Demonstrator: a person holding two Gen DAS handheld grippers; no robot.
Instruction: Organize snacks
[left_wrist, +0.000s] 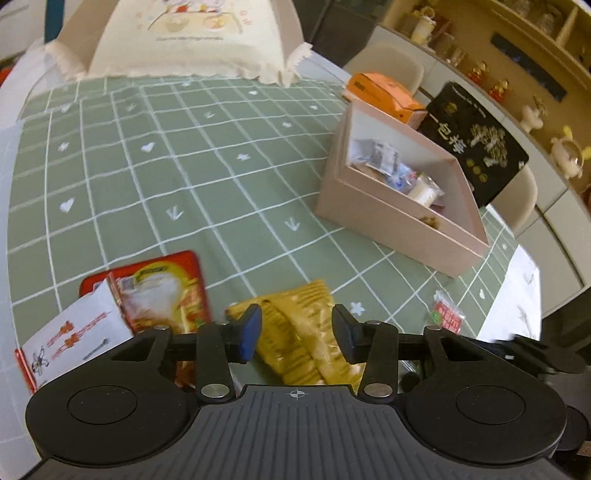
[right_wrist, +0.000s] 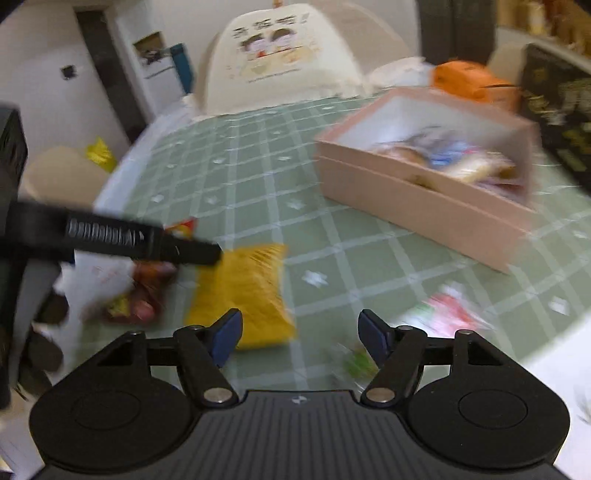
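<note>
Yellow snack packet (left_wrist: 299, 332) lies between the left gripper's (left_wrist: 297, 328) parted jaws.

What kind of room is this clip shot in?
Most likely a home dining area. A table with a green checked tablecloth holds a mesh food cover, chairs stand at its far side, and wall shelves display jars and figurines.

Flat yellow crinkled snack pouch (left_wrist: 295, 332) lying between and just beyond the left claw (left_wrist: 297, 330) tips. Red foil packet (left_wrist: 162, 291) flat, just left. Open pink cardboard box (left_wrist: 391, 218), part-filled with wrapped snacks, ahead right. Small red sachet (left_wrist: 448, 315) near right.
</note>
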